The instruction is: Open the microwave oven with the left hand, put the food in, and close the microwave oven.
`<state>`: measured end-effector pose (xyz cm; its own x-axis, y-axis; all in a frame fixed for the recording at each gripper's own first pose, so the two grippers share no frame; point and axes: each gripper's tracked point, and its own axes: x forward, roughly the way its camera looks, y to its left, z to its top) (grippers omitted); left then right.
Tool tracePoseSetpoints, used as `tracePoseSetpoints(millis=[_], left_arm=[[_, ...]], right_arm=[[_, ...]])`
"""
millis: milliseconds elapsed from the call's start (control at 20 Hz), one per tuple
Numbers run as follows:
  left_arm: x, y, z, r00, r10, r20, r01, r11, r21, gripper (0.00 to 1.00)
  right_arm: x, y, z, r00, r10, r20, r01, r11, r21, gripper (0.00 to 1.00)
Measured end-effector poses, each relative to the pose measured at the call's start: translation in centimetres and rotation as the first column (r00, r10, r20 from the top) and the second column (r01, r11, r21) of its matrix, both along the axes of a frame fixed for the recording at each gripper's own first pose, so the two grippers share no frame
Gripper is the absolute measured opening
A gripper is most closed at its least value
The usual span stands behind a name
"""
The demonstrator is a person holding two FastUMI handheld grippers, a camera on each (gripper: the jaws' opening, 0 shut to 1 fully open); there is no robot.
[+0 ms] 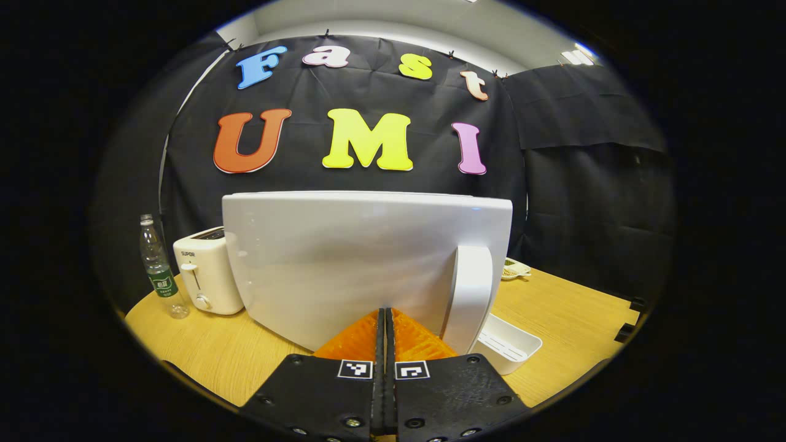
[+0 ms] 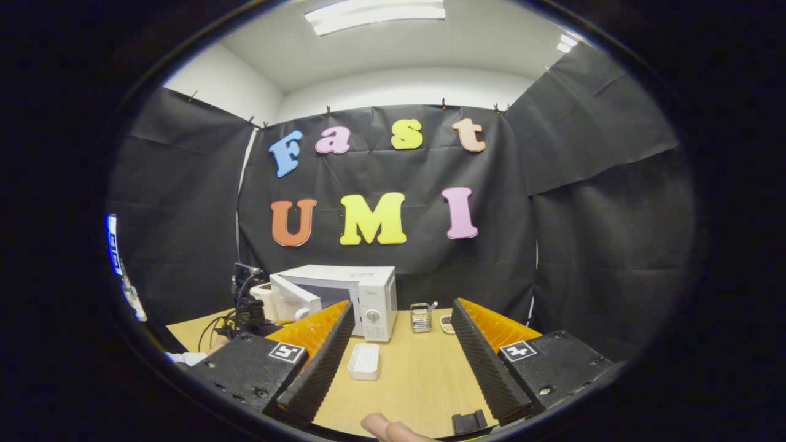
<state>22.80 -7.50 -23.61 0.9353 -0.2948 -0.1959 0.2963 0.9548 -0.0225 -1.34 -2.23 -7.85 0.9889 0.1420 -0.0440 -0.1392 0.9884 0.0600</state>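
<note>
Left tool [image 1: 385, 334]: fingers pressed together with no gap between them, nothing held; tips point at the lower edge of the microwave door [image 1: 344, 258], just left of its handle [image 1: 471, 294]. Whether the tips touch the door cannot be told.

Right tool [image 2: 399, 344]: fingers spread wide apart, nothing between them; hovers above the counter [image 2: 417, 380], well back from the microwave [image 2: 362, 294].

Microwave: white box near the back of the counter, in front of the black cloth wall. In the right gripper view its door stands partly swung out to the left, the dark cavity visible behind it, the control panel with a round knob [image 2: 373, 315] on the right side. In the left gripper view the door's smooth white outer face is seen close up with the vertical white handle at its right edge; the cavity and body are hidden behind it.

White tray [image 2: 363, 361]: shallow, rectangular, on the counter in front of the microwave; contents cannot be made out. In the left gripper view it is partly hidden by the door handle.

Also on the counter: white toaster [image 1: 206, 276] and clear plastic bottle [image 1: 158, 270] left of the door; small rack [image 2: 420, 317] and small dish [image 2: 447, 321] right of the microwave, contents too small to tell.

A fingertip [image 2: 393, 430] is cut off at the bottom edge of the right gripper view.
</note>
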Motion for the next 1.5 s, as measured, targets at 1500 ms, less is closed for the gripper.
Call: tracePoseSetpoints(millis=[1500], left_arm=[[11.3, -4.4, -0.3, 0.988, 0.12, -0.093, -0.12, 0.993, -0.002, 0.0]], right_arm=[[4.8, -5.1, -5.2, 0.999, -0.025, -0.036, 0.026, 1.0, 0.007, 0.9]])
